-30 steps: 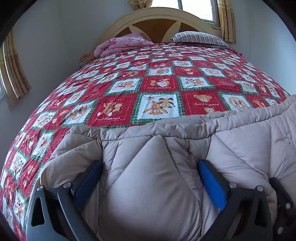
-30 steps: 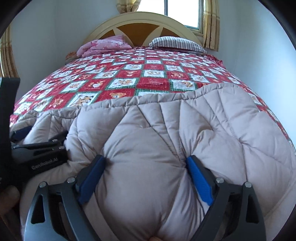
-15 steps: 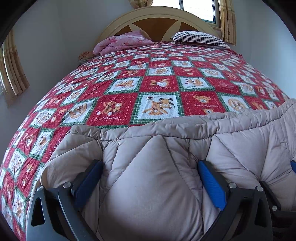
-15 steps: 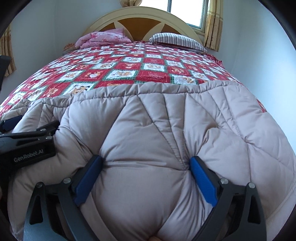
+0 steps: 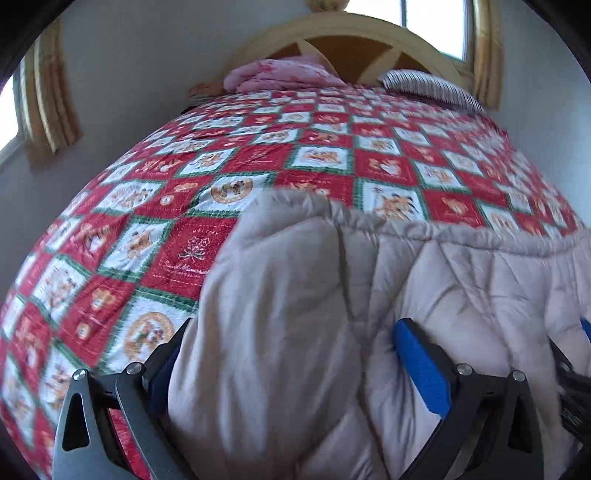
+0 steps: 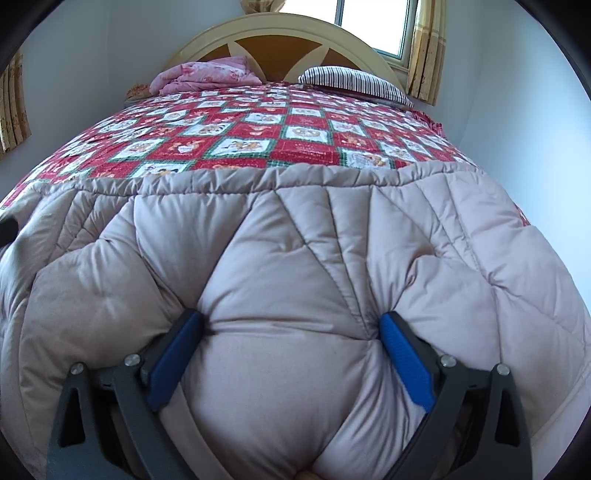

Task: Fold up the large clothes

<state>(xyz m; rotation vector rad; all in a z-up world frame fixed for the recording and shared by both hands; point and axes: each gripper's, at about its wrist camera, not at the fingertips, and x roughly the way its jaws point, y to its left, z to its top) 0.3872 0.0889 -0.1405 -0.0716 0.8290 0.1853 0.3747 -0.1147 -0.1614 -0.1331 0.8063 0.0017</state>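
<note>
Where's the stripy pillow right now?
The stripy pillow lies at the far end of the bed against the headboard, on the right in both views, beside the pink bundle and below the window.

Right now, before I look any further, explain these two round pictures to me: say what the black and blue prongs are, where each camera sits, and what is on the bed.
No robot here: a person holds a hand-held gripper in each hand, and each carries a wide-angle camera looking forward along its two blue-padded fingers, hence the round, bulging pictures.

One picture is from the left hand-held gripper, the other from the right hand-held gripper. Each has a thick fold of the beige padded garment pinched between its fingers.

The garment lies on a bed covered by a red patchwork quilt. At the far end, by the arched headboard, lie a pink bundle and a striped pillow. The left picture is blurred.
</note>
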